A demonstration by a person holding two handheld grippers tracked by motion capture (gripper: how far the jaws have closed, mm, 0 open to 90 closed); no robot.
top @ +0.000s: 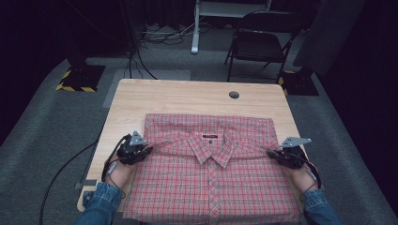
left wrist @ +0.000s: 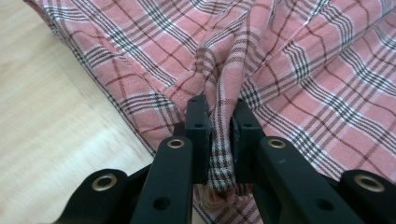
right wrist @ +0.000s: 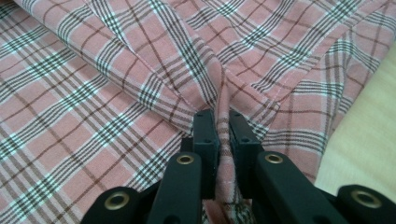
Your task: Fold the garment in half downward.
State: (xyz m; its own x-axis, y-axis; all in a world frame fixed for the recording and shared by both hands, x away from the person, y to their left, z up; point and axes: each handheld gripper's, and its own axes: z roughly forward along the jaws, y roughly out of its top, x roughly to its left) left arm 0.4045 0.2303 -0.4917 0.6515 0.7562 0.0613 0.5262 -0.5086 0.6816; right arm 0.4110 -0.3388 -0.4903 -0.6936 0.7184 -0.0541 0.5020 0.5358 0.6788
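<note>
While the pink plaid shirt [top: 211, 178] lies face up and buttoned on the wooden table [top: 178, 96], the left gripper [top: 146, 151] is clamped on a bunched fold of cloth at the shirt's left shoulder edge. Across the collar [top: 210, 142], the right gripper [top: 273, 153] pinches a thin ridge of fabric at the right shoulder edge.

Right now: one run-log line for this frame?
left gripper: shut on plaid shirt shoulder | right gripper: shut on other shoulder | shirt: front up, collar away from person | surface: wooden table
</note>
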